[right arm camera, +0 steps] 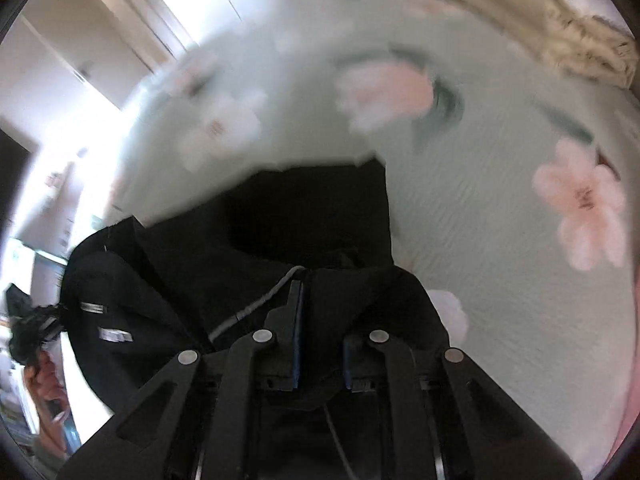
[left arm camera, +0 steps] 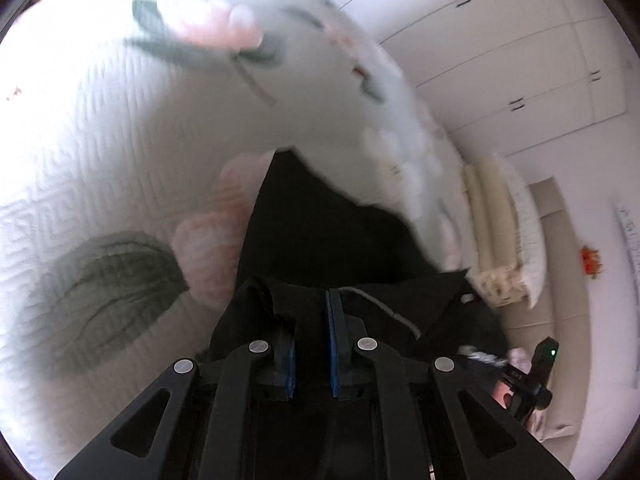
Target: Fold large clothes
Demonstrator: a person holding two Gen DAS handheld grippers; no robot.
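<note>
A black garment point(left arm camera: 320, 224) with a grey drawstring hangs over a bed with a pale green floral cover point(left arm camera: 120, 128). My left gripper point(left arm camera: 314, 344) is shut on a fold of the black garment, with cloth bunched over its left finger. In the right wrist view the same black garment point(right arm camera: 304, 216) hangs ahead, and my right gripper point(right arm camera: 320, 344) is shut on its top edge next to the grey drawstring point(right arm camera: 256, 304). Both views are blurred by motion. The other hand-held gripper point(left arm camera: 536, 376) shows at the right edge of the left wrist view.
White wardrobe doors point(left arm camera: 520, 48) stand beyond the bed. A rolled cream blanket and a white pillow point(left arm camera: 500, 232) lie at the bed's far end. The bed cover point(right arm camera: 500, 260) fills the right wrist view, with a bright doorway point(right arm camera: 100, 40) at the left.
</note>
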